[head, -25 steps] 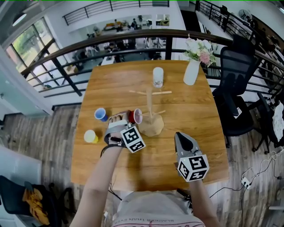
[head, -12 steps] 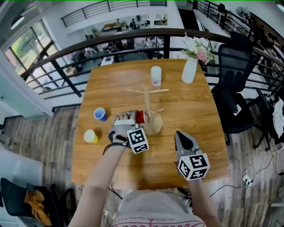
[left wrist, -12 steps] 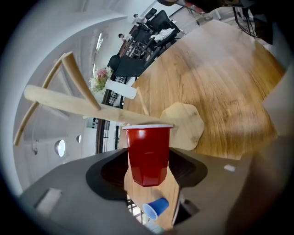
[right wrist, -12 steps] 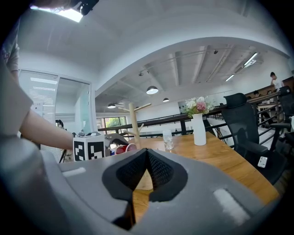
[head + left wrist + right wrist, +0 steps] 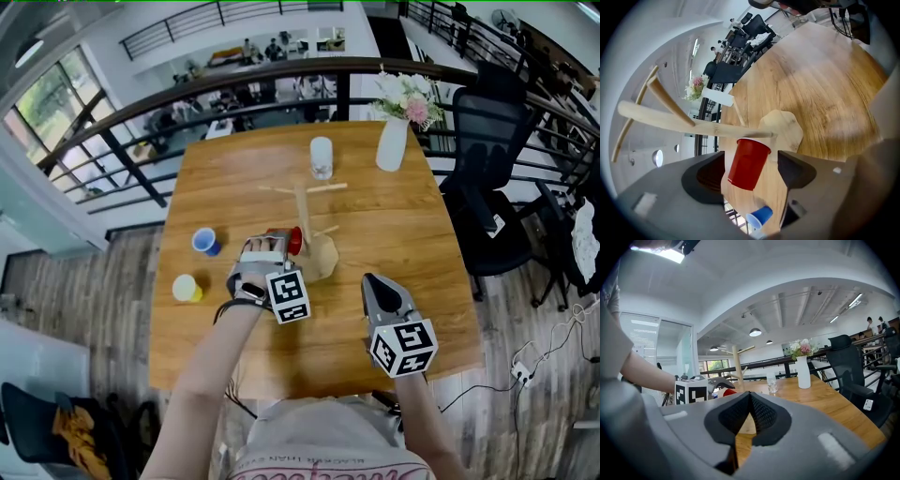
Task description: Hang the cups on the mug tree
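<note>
Wooden table (image 5: pixel 412 244), inspected from left to right. At the near left a yellow cup (image 5: pixel 186 288) is found standing on the top. A blue cup (image 5: pixel 204 242) is found a little farther and to its right. Neither has been hung, and both are well apart from the tree.

Next, the left gripper (image 5: pixel 751 164) is found at the left side of the mug tree (image 5: pixel 675 123), low down near its base. Its jaws are opening, with the red cup (image 5: pixel 293 240) between them. A gap is visible at one pad, the other pad is close beside the cup wall, and no pressing grip is observed. The red cup is tilted, with its mouth set against the trunk. It is judged to be carried on a lower peg (the peg itself is hidden by the cup), so the first cup is taken as hung, or very nearly so.

Beyond the tree, a clear glass (image 5: pixel 322 157) is noted on the far side of the table. Whether it counts among the cups cannot be told. The upper pegs are seen bare.

At the near right, the right gripper (image 5: pixel 749 401) is held over the table edge with its jaws closed together on nothing.

Assessment: one cup placed. At least two are left, and the left gripper is to be drawn clear without disturbing the red cup.
</note>
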{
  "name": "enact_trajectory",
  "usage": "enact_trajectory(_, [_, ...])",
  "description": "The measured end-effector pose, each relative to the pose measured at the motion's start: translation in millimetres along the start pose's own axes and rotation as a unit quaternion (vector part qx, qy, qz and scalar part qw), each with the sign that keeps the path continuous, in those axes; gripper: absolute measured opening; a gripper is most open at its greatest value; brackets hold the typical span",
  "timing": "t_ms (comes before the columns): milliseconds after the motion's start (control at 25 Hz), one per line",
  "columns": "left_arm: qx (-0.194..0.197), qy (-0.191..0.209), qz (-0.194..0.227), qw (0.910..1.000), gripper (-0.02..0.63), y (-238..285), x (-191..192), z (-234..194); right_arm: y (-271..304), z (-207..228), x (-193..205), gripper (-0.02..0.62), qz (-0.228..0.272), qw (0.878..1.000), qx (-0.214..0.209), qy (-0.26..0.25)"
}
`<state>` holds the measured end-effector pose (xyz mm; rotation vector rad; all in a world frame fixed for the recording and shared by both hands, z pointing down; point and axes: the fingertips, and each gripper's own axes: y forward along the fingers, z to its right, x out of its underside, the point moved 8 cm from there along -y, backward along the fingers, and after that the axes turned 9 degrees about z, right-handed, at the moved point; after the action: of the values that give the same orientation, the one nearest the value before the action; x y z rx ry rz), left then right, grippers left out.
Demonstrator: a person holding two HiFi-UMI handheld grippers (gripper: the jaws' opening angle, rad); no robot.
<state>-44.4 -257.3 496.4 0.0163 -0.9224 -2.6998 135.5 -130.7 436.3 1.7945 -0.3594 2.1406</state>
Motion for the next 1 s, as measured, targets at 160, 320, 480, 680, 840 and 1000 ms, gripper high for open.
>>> enact_trajectory(160, [-0.017, -0.031, 0.012, 0.9993, 0.393, -7.8, 0.4, -5.5, 1.4, -2.1, -1.8, 0.002, 0.002, 1.000, -0.004, -0.002])
enact_trajectory(320, [-0.042, -0.089, 0.038, 0.9945, 0.392, -23.0, -0.5, -17.0, 5.1, -5.0, -4.0, 0.002, 0.002, 1.000, -0.013, -0.009])
enact_trajectory(480, [-0.066, -0.147, 0.066, 0.9847, 0.383, -42.7, -2.5, -30.9, 10.9, -6.9, -10.1, 0.002, 0.004, 1.000, -0.022, -0.017])
enact_trajectory(680, [-0.094, -0.219, 0.096, 0.9665, 0.361, -67.8, -0.3, -39.2, 16.2, -10.3, -17.6, 0.002, 0.011, 0.999, -0.031, -0.025])
enact_trajectory(840, [-0.124, -0.281, 0.126, 0.9434, 0.325, -90.4, 6.1, -47.4, 18.7, -14.6, -24.5, 0.002, 0.015, 0.999, -0.040, -0.033])
enact_trajectory(1000, [-0.159, -0.337, 0.157, 0.9147, 0.266, -109.2, 15.4, -54.7, 22.3, -16.4, -32.3, 0.002, 0.021, 0.998, -0.046, -0.041])
